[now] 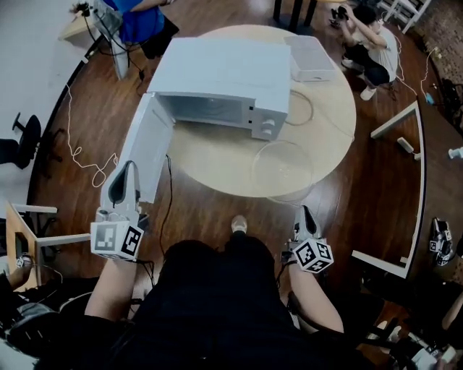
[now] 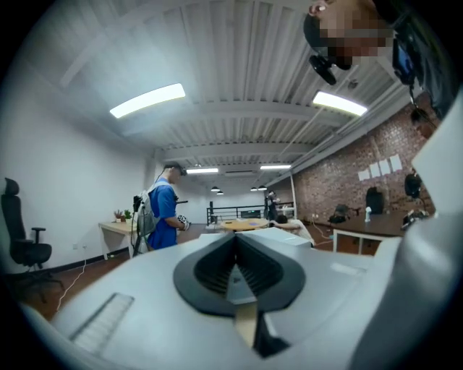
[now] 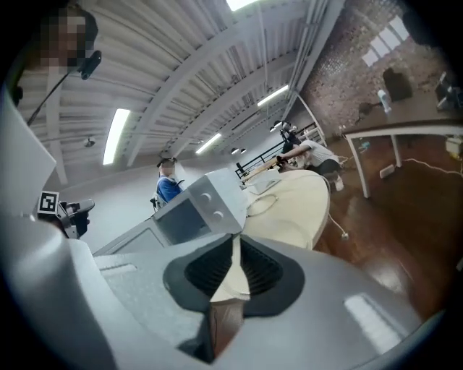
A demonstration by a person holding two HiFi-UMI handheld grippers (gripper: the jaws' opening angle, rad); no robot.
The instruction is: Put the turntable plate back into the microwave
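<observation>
The clear glass turntable plate (image 1: 282, 170) lies flat at the near edge of the round wooden table (image 1: 217, 159), in front of the white microwave (image 1: 217, 72). The microwave's door (image 1: 148, 144) hangs open toward the left, showing the cavity (image 1: 210, 110). My left gripper (image 1: 131, 166) is held low, off the table, just before the open door, with its jaws together and nothing in them (image 2: 235, 271). My right gripper (image 1: 304, 209) is below the table's edge, short of the plate, shut and empty (image 3: 231, 271). It faces the microwave (image 3: 195, 209).
A clear plastic box (image 1: 312, 58) stands right of the microwave, with a cord (image 1: 304, 108) looped on the table. A person in blue (image 1: 141, 18) stands at the back left and another crouches at the back right (image 1: 369, 43). A white desk frame (image 1: 405, 188) stands to the right.
</observation>
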